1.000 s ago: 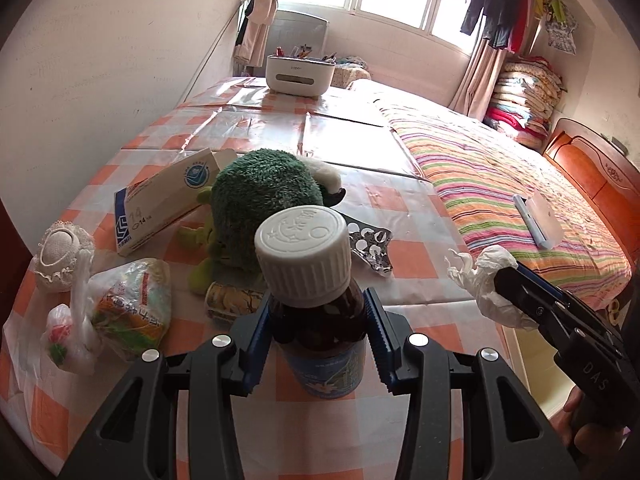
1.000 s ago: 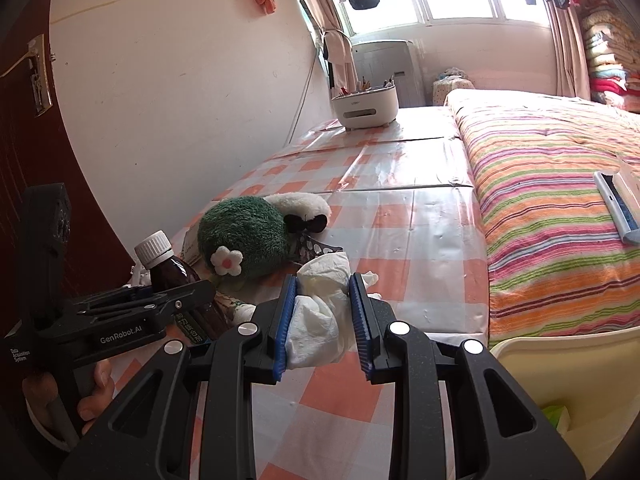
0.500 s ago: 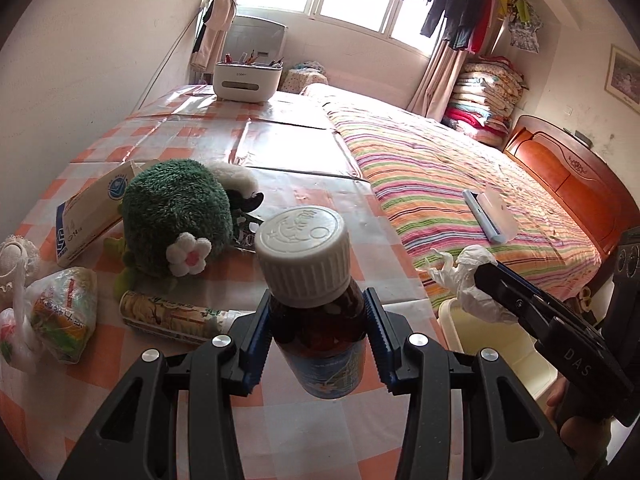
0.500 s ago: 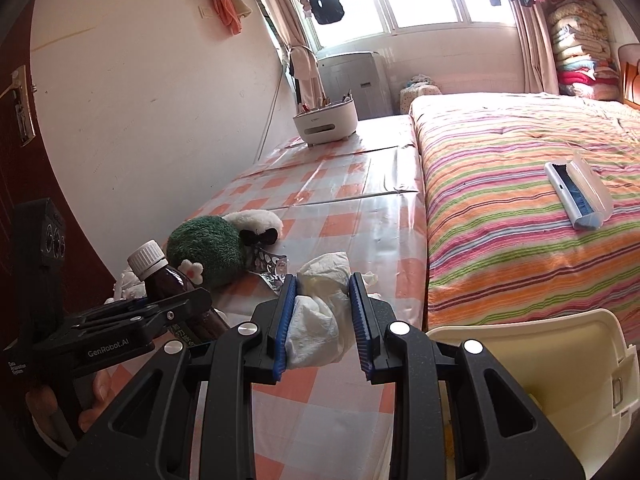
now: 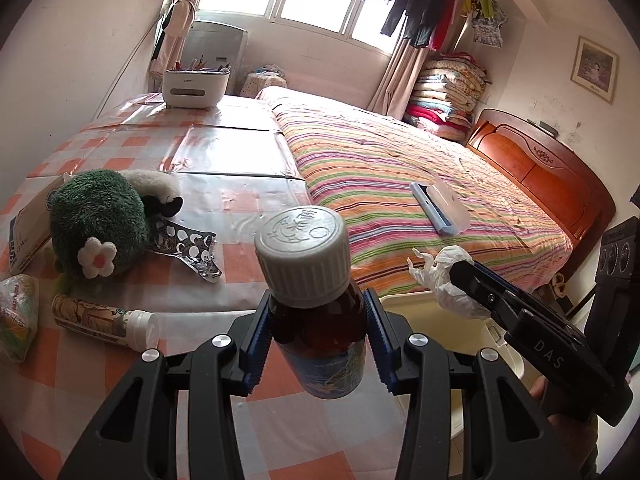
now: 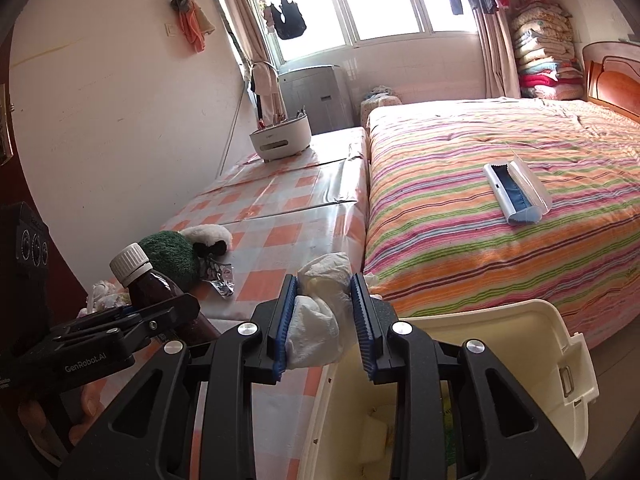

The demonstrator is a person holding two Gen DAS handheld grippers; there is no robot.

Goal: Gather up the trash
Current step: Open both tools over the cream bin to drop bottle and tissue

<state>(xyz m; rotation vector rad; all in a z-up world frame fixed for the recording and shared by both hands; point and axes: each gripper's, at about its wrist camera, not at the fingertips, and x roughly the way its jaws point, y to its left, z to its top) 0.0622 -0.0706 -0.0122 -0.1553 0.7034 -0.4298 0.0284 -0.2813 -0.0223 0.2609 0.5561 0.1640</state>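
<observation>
Nearest the left wrist camera, the left gripper [image 5: 316, 336] is clenched on a brown glass bottle [image 5: 320, 336] by its shoulder, both blue pads pressed against the glass. The bottle's long axis runs roughly upright, its ribbed white cap [image 5: 302, 254] pointing up and leaning slightly towards the camera, its labelled base hanging below the pads above the checked tablecloth [image 5: 224, 128]. Just to the right, the right gripper [image 6: 324, 316] has a crumpled white tissue [image 6: 320, 312] between its jaws, which are opening; the left pad touches the wad, while the right pad seems to stand a little clear (hard to be sure). The tissue hangs just beside the near rim of a cream bin [image 6: 520, 320] whose lid stands open, at the table's edge by the bed.

Farther out on the cloth lie a small printed tube [image 5: 104, 322] on its side, white cap pointing right, a clear bag of scraps [image 5: 18, 320] at the left edge, and a torn foil blister sheet [image 5: 188, 250]. Behind them sits a green plush toy [image 5: 96, 220] with a white flower, and a cardboard box [image 5: 28, 232] half hidden behind it. Well beyond, on the striped bedspread [image 5: 400, 168], rests an open glasses case [image 5: 440, 208], and at the far end of the table a white organiser [image 5: 196, 88] stands below the window
</observation>
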